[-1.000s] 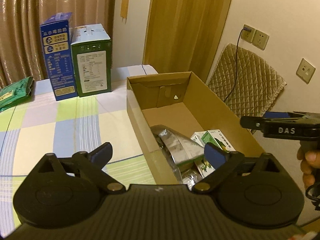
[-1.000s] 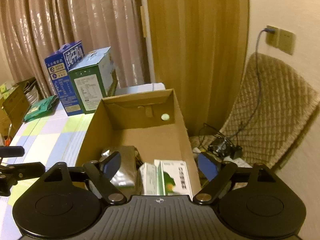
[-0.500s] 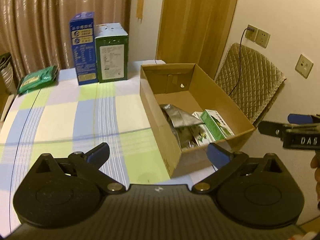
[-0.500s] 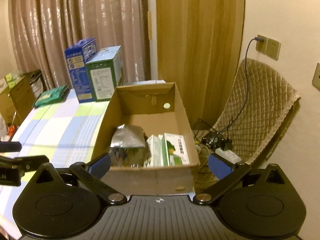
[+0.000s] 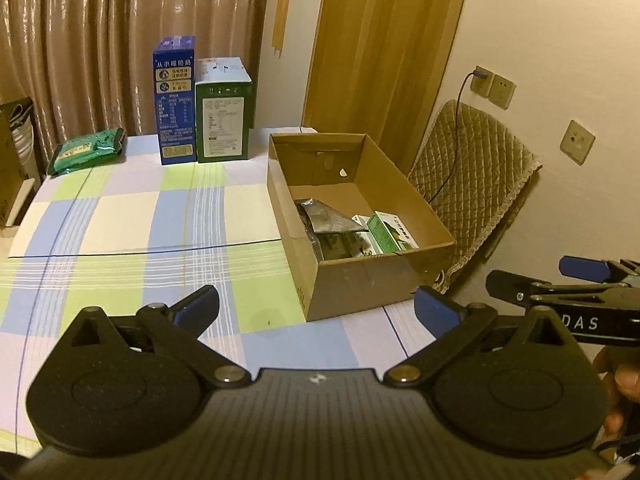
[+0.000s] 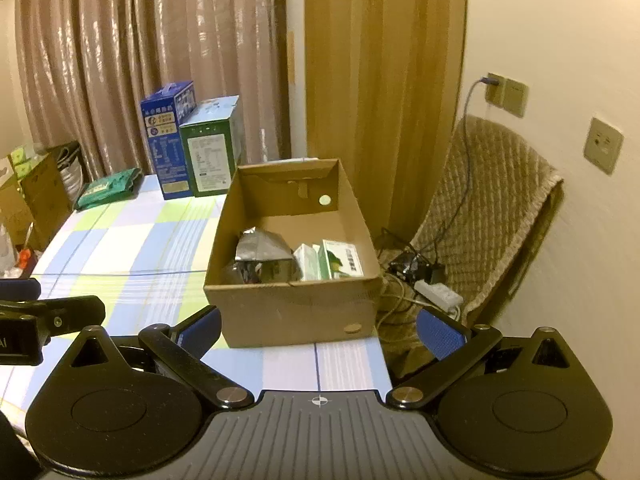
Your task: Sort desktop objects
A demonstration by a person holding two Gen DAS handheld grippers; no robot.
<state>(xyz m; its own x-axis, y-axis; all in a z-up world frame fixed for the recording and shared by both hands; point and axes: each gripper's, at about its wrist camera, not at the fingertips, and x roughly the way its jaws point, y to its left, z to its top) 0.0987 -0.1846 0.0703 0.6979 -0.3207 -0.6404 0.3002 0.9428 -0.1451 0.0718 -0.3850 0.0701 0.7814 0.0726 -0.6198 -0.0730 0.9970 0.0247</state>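
Note:
An open cardboard box [image 5: 360, 280] [image 6: 296, 312] stands at the table's right edge. Inside lie a silver foil pouch [image 5: 326, 220] [image 6: 262, 248] and green-and-white small boxes [image 5: 390, 232] [image 6: 340, 258]. My left gripper [image 5: 316, 310] is open and empty, held back above the checked tablecloth [image 5: 120, 220], short of the box's near wall. My right gripper [image 6: 318, 330] is open and empty, in front of the box's near wall. Each gripper shows at the edge of the other's view.
A blue carton [image 5: 174, 100] [image 6: 168, 136] and a green carton [image 5: 224, 110] [image 6: 210, 150] stand at the table's far edge. A green packet [image 5: 86, 150] [image 6: 110, 188] lies far left. A quilted chair [image 5: 472, 168] [image 6: 492, 204], cables and a power strip [image 6: 438, 292] are right of the table.
Both grippers have pulled back and up from over the box; the box and table now look smaller and farther. Both stay open and empty.

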